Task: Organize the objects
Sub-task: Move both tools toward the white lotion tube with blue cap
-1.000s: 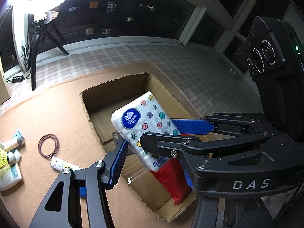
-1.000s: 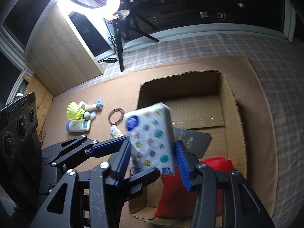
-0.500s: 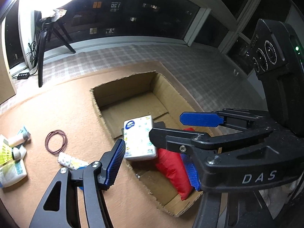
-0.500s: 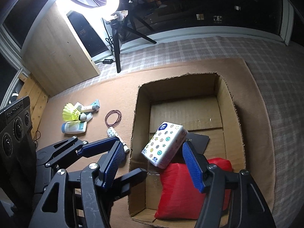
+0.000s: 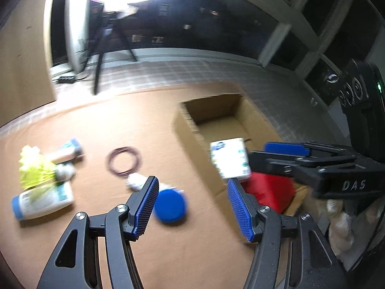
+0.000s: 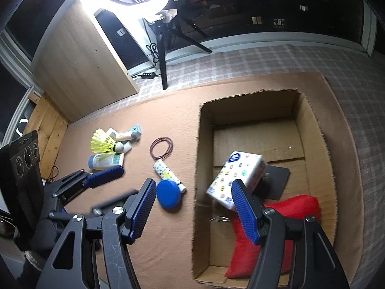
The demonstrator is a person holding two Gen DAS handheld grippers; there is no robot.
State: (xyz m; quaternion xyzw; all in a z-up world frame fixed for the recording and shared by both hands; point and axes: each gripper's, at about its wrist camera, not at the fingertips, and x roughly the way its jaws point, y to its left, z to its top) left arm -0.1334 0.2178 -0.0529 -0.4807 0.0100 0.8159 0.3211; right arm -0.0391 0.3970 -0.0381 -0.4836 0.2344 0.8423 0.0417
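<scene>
My left wrist view is smeared with motion blur, so the things on the brown mat (image 6: 149, 245) read only as soft shapes there; the right wrist view is sharper. In it the tissue pack (image 6: 237, 177) with its dotted wrapper lies tilted inside the cardboard box (image 6: 202, 159), leaning over a dark flat item (image 6: 276, 180) and against the red pouch (image 6: 284, 216); my right finger's blue pad (image 6: 244, 209) cuts off the pack's lower corner, and what the dark item is I cannot make out. The right gripper (image 6: 192, 207) has its jaws well apart with nothing pinched between them, the pack just past its right fingertip. The left gripper (image 5: 192, 207) is likewise parted and empty, hanging over the mat with the blue round lid (image 5: 169, 206) just beyond its left pad and the box edge beside its right pad. Farther left on the mat lie a patterned tube (image 6: 168, 173), a ring of rubber bands (image 6: 161, 147), a yellow shuttlecock (image 6: 102, 143) and a white bottle (image 6: 105, 161), all well apart from the box.
</scene>
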